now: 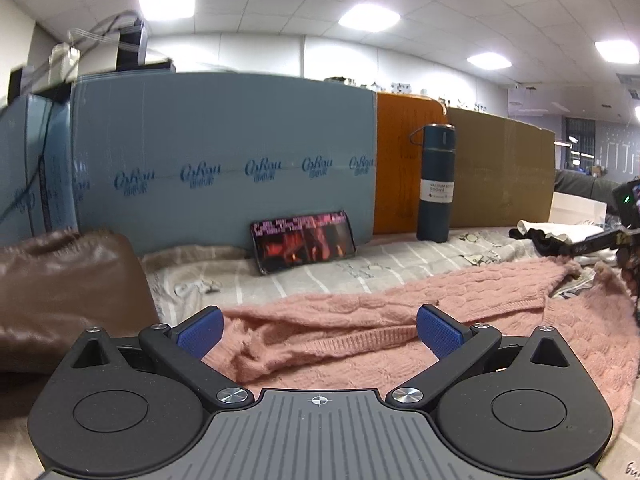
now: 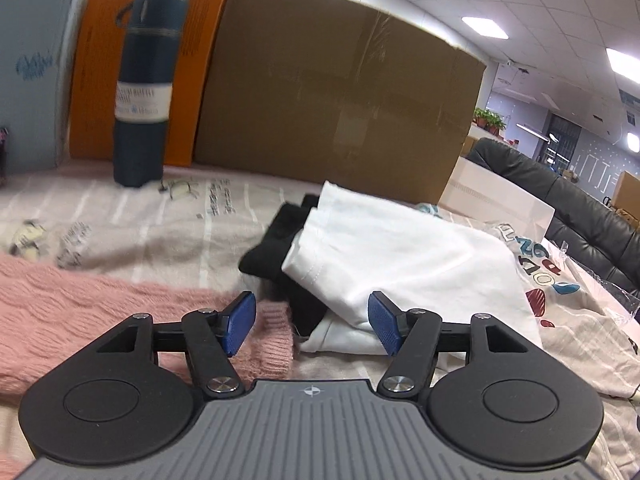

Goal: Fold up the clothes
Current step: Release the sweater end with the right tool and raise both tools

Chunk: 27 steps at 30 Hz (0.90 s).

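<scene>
Both jaws stand spread with nothing between them. We hold our left gripper (image 1: 320, 334) low over the rumpled pink sweater (image 1: 360, 320) lying on the striped sheet (image 1: 320, 268). Our right gripper (image 2: 312, 322) hovers above the sweater's cuff (image 2: 276, 332), beside a white shirt (image 2: 400, 248) and a black garment (image 2: 276, 240).

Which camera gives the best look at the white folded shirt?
The right wrist view: the white folded shirt lies large and close, overlapping a black garment. The left wrist view shows only a small sliver at its right edge.
</scene>
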### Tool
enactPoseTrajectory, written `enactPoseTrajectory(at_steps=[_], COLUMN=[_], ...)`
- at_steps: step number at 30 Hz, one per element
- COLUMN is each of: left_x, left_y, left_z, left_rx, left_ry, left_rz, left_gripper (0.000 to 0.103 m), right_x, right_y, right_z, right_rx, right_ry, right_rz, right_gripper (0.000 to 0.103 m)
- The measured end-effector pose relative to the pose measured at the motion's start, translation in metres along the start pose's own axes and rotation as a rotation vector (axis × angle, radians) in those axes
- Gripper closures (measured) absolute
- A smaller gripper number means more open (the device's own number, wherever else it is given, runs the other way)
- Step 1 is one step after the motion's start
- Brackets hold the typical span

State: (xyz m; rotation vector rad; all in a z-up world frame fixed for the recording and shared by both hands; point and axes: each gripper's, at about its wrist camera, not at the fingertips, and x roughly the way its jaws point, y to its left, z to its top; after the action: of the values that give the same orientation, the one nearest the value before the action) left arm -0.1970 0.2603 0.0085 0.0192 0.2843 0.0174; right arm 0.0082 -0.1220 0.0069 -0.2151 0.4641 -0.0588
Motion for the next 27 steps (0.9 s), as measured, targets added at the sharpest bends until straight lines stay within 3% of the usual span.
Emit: enactPoseTrajectory(at_steps=[2,5,10,12,17,22,27], left_x=[-0.004,-0.011,-0.025,-0.031,-0.049,-0.070,-0.099], left_y=[-0.002,-0.006,-0.020,-0.026,-0.033,-0.042,-0.046], left_z=[0.001,0.002,0.002,0.000,-0.006,-0.018,-0.028], left_rx=[0.023,0.075,0.207,0.270,0.401,0.541,0.605], left_ry=[-0.023,-0.063,-0.089,-0.075,0.007,0.153,0.230], left_rz=[0.006,0.006,-0.022,-0.034,-0.054,-0.104,-0.214], left_gripper=[0.000,0.000,0.000,0.000,0.000,0.000,0.000], right_x=[-0.015,-0.042,-0.084,-0.099,-0.130,-0.154,-0.170], right_y=[-0.002,-0.006,-0.011,-0.013,-0.005,0.006,0.016], right_z=[0.001,-0.001,-0.009,-0.013,-0.026,-0.045,-0.066], right_rx=[0.017,0.033,-0.030,-0.078,-0.246,-0.431,-0.575], right_ry=[-0.046,-0.133,-0.254,-0.282,-0.294,-0.241,-0.199], right_rz=[0.024,0.095,0.343,0.440,0.557,0.692,0.846], right_gripper=[0.039,0.024,0.013,0.001,0.000,0.000,0.000])
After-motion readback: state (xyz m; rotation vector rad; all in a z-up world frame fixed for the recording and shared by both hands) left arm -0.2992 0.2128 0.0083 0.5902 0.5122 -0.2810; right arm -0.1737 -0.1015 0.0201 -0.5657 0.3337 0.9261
